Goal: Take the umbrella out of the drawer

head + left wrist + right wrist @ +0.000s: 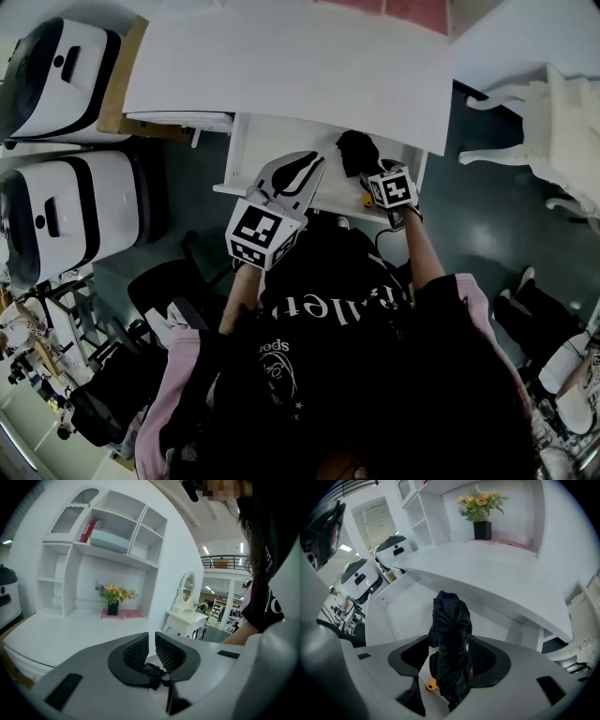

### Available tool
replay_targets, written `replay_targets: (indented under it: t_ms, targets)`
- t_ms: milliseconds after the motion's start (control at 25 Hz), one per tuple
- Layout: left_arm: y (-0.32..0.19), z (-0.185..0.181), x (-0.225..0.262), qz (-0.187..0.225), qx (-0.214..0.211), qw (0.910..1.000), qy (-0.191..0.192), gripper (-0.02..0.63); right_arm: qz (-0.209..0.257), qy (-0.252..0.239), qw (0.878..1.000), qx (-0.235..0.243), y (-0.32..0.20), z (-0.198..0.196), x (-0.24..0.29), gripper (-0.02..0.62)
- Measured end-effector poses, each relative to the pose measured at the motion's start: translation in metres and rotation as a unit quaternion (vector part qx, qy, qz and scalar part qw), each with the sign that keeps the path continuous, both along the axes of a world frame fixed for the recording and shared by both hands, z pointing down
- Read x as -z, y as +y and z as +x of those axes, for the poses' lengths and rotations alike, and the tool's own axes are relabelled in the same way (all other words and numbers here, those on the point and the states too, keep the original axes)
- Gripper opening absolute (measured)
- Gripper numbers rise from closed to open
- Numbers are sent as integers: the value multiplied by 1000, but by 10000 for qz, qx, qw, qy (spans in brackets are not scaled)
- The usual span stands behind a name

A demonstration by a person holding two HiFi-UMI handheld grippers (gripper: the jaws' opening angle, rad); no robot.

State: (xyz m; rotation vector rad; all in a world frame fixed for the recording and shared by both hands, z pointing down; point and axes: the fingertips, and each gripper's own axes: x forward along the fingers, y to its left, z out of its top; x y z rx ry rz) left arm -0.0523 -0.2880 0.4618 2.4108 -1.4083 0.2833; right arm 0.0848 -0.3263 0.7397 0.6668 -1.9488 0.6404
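Observation:
A black folded umbrella (355, 151) stands on end in the open white drawer (255, 150) under the desk. In the right gripper view the umbrella (450, 616) rises between the jaws of my right gripper (450, 642). That gripper is open: there is a gap to the left pad, and the right pad sits close beside the fabric. My right gripper (369, 180) points steeply down at the drawer's right part. My left gripper (302, 172) hovers over the drawer's middle. Its pads (137, 651) stand almost together with nothing between their tips.
A small orange piece (431, 684) lies on the drawer floor by the umbrella's foot. The white desk top (281, 66) overhangs the drawer's back. Two white machines (66, 206) stand to the left, a white dressing table (553, 122) to the right. A flower vase (113, 607) sits on the desk.

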Motion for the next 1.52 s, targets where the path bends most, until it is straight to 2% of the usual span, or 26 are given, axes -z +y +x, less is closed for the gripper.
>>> replay_targets:
  t_ms: [200, 320, 400, 680, 840, 1160, 1400, 1520]
  targets:
    - [-2, -17, -2, -15, 175, 9998, -70, 40, -212, 704, 9961, 488, 5, -3, -30, 270]
    - [-3, -27, -3, -38, 263, 9996, -108, 40, -152, 962, 9926, 719, 2, -9, -45, 274]
    - [-2, -35, -5, -63, 314, 9994, -125, 40, -181, 1119, 9912, 687, 0, -8, -52, 276]
    - [5, -55, -14, -176, 541, 9982, -190, 40, -762, 1396, 9856, 579, 9, -8, -77, 276]
    - [10, -65, -13, -182, 656, 9975, -176, 40, -687, 1554, 9839, 554, 8, -8, -79, 278]
    - [13, -69, -10, -119, 691, 9974, -147, 40, -471, 1418, 9852, 839, 6, -17, -63, 276]
    - [15, -59, -7, -62, 580, 9982, -127, 40, -478, 1305, 9857, 952, 21, -18, -36, 276]
    - [19, -52, -4, -38, 532, 9985, -119, 40, -323, 1151, 9867, 1099, 25, -24, -17, 276]
